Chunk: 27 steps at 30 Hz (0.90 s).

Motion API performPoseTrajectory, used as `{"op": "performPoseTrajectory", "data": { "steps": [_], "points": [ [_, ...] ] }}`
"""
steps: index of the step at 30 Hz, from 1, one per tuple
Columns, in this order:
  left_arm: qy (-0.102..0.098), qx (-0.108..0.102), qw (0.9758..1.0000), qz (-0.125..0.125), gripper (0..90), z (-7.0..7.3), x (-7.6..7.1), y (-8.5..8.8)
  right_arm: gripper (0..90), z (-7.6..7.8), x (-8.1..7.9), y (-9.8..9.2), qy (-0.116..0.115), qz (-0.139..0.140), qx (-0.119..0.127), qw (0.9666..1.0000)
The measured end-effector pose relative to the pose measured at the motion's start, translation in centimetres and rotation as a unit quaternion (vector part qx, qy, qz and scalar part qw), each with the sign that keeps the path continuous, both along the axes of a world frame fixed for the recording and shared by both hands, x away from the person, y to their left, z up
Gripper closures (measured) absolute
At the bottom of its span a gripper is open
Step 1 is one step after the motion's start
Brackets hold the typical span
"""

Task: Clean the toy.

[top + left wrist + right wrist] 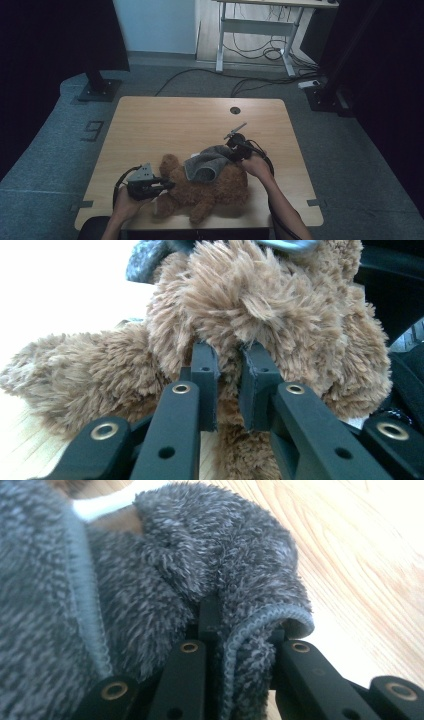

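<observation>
bear: brown plush teddy bear (207, 187) lies on its back at the near edge of the table (165, 117), head to the left, legs toward the near side
bear axis: long axis runs left-right along the near edge
cloth: grey fleece cloth (207, 162) draped over the bear's upper body, far side, bunched toward the right
left gripper: left gripper (167, 185) sits just left of the bear, pointing right; in the left gripper view its jaws are pinched together on a tuft of bear fur (235, 355), only fur between the pads
right gripper: right gripper (234, 156) comes in from the right at the cloth's far-right corner; in the right gripper view the jaws are clamped on the cloth's hemmed edge (250, 645), a fold of fleece between them
key relation: cloth lies left and slightly near of the right gripper, bear under it; the free part of the cloth trails toward the bear's head
nearer hand: right hand holds the cloth, left hand only anchors the bear
next move (judgement): looks like spreading or pulling the cloth along the bear's axis; the pull should follow left-right while the left grip keeps the bear from sliding
risk (judgement): fur grip is shallow, bear may shift if the cloth drags
</observation>
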<state>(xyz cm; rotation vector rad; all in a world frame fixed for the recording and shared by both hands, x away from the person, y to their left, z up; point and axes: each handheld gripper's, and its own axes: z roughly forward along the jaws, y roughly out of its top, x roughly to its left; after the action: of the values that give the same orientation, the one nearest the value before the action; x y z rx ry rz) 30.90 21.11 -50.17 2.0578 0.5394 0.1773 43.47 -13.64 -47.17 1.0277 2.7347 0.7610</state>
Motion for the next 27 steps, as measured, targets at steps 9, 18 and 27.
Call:
{"op": "performPoseTrajectory", "data": {
  "steps": [9, 18, 27],
  "points": [
    [0.001, 0.000, 1.0000, 0.002, 77.9, 0.0, 0.0, 0.0, 79.0, -0.7, -1.3, -3.2, 0.000, -0.027, 0.006, 0.9996],
    [0.000, 0.002, 1.0000, 0.002, 77.9, 0.0, 0.0, -0.1, 78.8, -1.3, -3.8, -6.5, -0.005, -0.054, 0.012, 0.9984],
    [0.000, 0.003, 1.0000, 0.001, 77.9, 0.0, 0.0, -0.1, 79.2, -0.1, -4.9, -9.0, -0.028, -0.083, 0.013, 0.9961]
  ]
}}
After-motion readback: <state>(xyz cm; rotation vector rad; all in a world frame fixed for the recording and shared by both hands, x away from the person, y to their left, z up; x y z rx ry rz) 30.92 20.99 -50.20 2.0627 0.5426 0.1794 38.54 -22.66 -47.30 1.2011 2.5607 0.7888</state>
